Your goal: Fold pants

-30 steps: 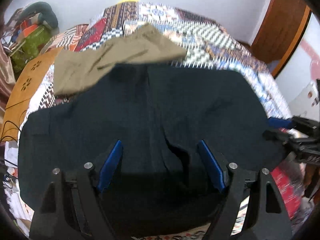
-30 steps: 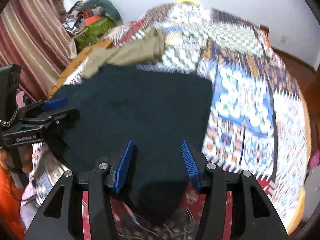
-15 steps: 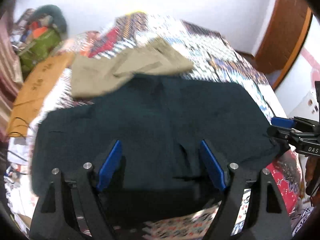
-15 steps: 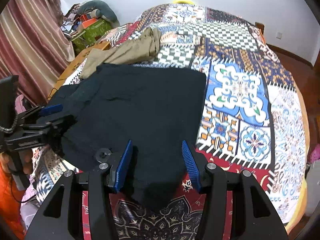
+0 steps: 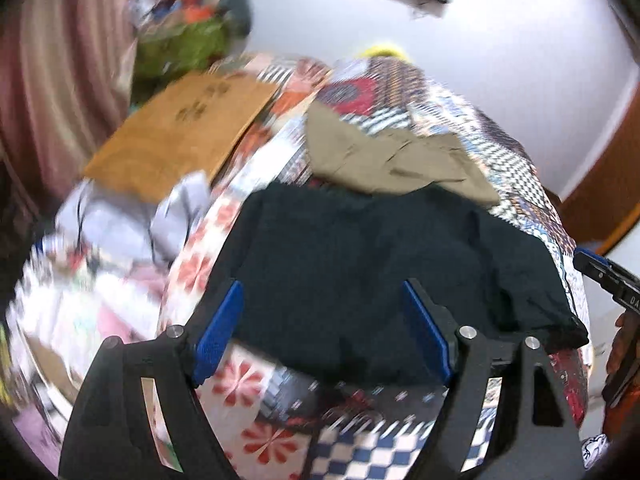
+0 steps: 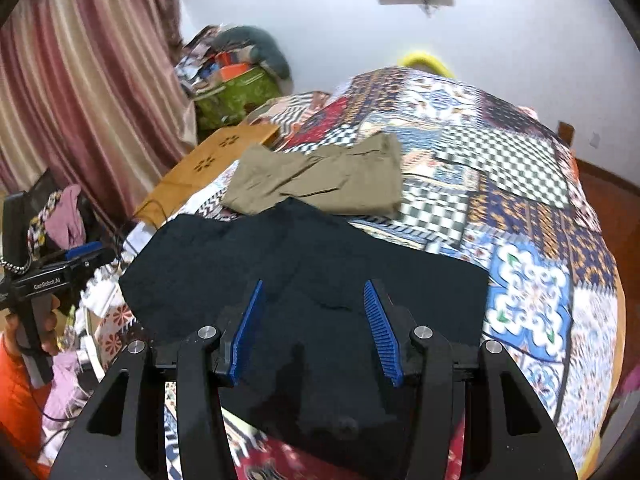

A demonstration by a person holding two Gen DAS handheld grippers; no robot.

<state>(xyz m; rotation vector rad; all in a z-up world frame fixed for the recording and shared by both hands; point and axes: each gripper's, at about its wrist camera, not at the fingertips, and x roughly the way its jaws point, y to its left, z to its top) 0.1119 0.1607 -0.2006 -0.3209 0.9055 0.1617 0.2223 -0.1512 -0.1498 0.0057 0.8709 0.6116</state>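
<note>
Hovering over the folded black pants (image 6: 320, 272) (khaki pair (image 6: 320, 176) just beyond), both grippers, left (image 5: 320, 328) and right (image 6: 316, 328), gape empty; next, probably regrasp an edge.

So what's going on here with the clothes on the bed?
A person is folding pants on a patchwork quilt with a handheld gripper in each hand. The dark pants lie folded into a rough rectangle near the bed's edge, with a khaki garment just beyond, overlapping their far edge. The left gripper and right gripper both hover above the dark pants with fingers apart, holding nothing.
</note>
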